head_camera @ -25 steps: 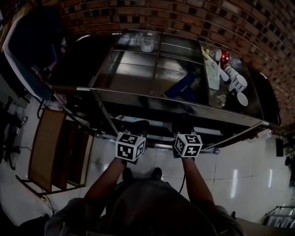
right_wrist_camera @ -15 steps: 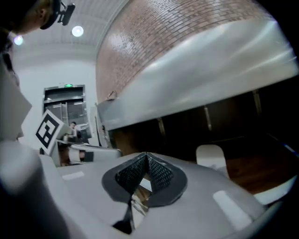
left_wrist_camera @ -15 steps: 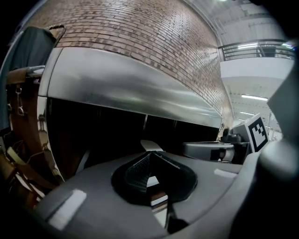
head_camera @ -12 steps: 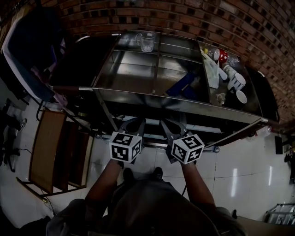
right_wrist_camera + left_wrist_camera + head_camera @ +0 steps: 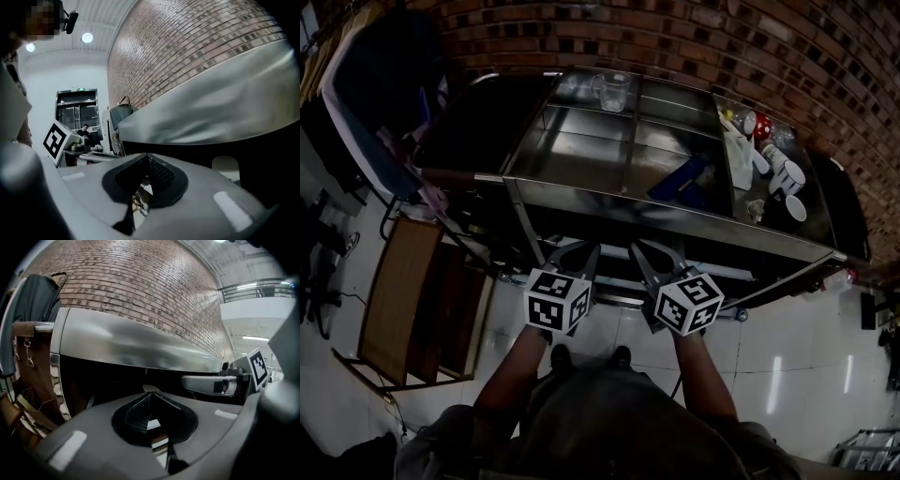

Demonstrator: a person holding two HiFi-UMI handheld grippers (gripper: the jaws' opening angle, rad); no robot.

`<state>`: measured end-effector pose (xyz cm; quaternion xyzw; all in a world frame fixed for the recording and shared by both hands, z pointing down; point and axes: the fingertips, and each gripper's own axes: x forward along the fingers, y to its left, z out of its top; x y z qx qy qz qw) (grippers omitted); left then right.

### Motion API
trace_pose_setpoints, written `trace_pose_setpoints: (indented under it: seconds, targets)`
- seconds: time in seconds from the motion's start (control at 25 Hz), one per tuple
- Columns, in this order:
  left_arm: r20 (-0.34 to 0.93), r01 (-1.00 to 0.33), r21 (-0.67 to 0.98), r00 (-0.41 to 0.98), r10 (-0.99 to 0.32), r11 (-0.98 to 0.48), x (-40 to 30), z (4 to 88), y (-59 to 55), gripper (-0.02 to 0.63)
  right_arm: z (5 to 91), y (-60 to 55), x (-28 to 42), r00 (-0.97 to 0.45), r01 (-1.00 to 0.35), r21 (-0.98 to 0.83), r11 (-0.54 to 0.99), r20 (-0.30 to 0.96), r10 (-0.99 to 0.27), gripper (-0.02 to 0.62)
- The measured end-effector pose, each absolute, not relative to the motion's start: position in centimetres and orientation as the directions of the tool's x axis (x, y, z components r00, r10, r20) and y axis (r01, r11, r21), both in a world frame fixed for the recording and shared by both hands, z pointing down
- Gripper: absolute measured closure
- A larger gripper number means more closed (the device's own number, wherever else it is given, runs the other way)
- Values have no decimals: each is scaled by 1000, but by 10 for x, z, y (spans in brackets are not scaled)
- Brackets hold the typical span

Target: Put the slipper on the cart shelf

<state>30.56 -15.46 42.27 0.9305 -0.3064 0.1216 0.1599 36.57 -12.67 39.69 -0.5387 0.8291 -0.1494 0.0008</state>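
A blue slipper (image 5: 680, 178) lies on the top shelf of the steel cart (image 5: 581, 192), right of its middle, with a darker blue piece beside it. Both grippers hang in front of the cart, below its front rail and well short of the slipper. My left gripper (image 5: 577, 255) is shut and holds nothing; its jaws meet at a point (image 5: 149, 395). My right gripper (image 5: 649, 257) is also shut and holds nothing (image 5: 147, 158). The two are side by side, pointing at the cart's front edge (image 5: 140, 350).
A glass jug (image 5: 612, 91) stands at the cart's back. White mugs (image 5: 787, 176), a red item (image 5: 748, 122) and a white bottle (image 5: 736, 155) crowd its right end. A wooden rack (image 5: 412, 300) stands on the floor to the left, and a brick wall (image 5: 675, 37) rises behind.
Both grippers have tilted up from under the cart's front rail, so their jaws now show in the head view. The view has shifted slightly.
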Motion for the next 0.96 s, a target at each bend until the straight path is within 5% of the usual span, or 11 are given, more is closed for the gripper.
trace_pose_setpoints:
  seconds: [0.96]
  targets:
    - [326,-626,221,770,-548,-748,293,422,-167,598,394,-138,347,-470,-868,-256,425,147,-870,595]
